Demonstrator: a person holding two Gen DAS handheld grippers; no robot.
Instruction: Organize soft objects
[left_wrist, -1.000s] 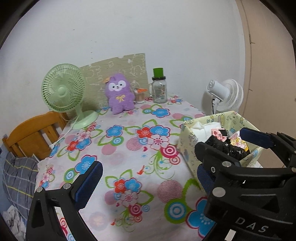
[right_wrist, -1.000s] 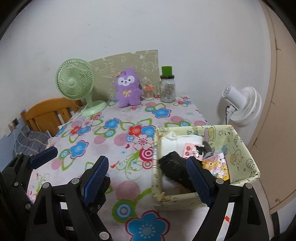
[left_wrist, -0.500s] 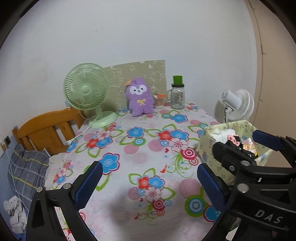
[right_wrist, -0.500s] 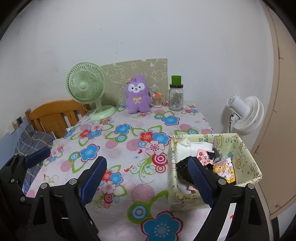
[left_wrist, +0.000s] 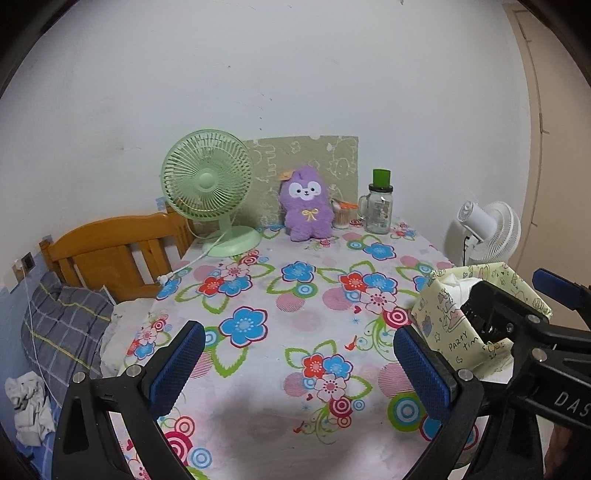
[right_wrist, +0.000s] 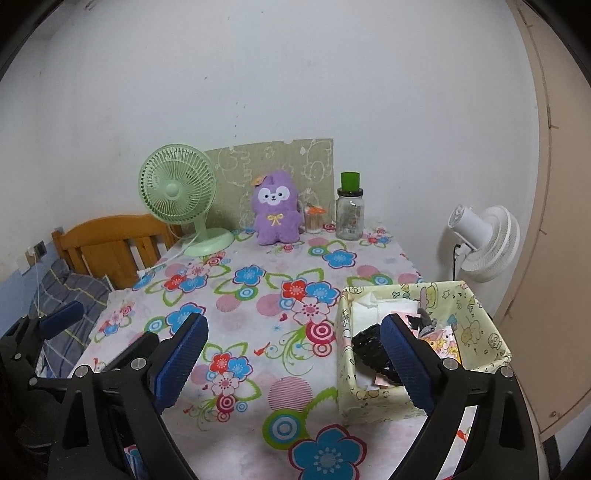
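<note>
A green desk fan, a glass jar and a purple plush toy are lined up far ahead of both tools, nothing blocking. The left gripper and right gripper are held wide open, empty. A fabric bin, stuffed with soft bits, is found by the right gripper's right finger.

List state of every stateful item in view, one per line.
Left gripper: open, empty.
Right gripper: open, empty.
Purple plush toy: upright at the table's far edge.
Yellow-green fabric storage box: open-topped, holding items.
Green desk fan: upright; spinning or not, cannot tell.
Glass jar with green lid: upright, lid on.
</note>
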